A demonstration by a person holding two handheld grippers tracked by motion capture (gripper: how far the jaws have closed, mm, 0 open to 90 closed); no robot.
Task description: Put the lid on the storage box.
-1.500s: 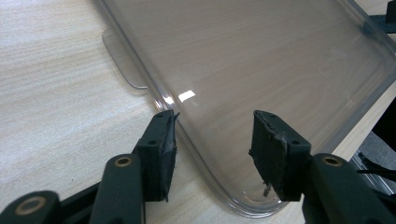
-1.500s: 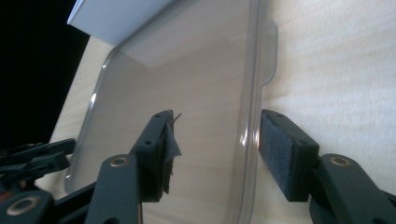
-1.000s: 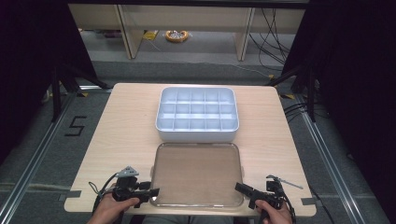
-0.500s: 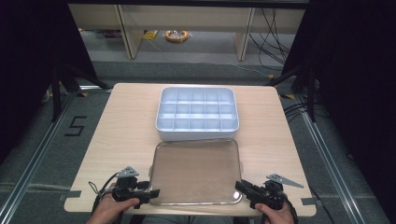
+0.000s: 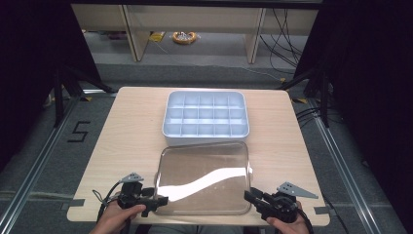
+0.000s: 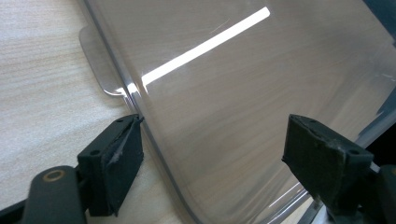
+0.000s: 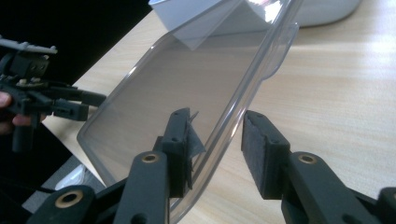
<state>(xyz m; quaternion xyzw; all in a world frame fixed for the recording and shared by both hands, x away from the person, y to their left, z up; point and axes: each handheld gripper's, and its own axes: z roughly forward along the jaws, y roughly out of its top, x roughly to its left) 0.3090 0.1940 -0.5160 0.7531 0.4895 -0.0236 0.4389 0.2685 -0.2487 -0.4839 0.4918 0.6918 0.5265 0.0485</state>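
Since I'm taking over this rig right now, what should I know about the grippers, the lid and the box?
Left gripper: open, fingers wide, at the clear lid's left front corner.
Right gripper: open, fingers straddling the lid's right front rim, with a gap at one pad.
Lid: tilted, front edge raised off the table, just in front of the white compartment box.
Box: uncovered, looks empty.
Done: both grippers are at the lid.
Left, probably: grip firmly and set the lid on the box.
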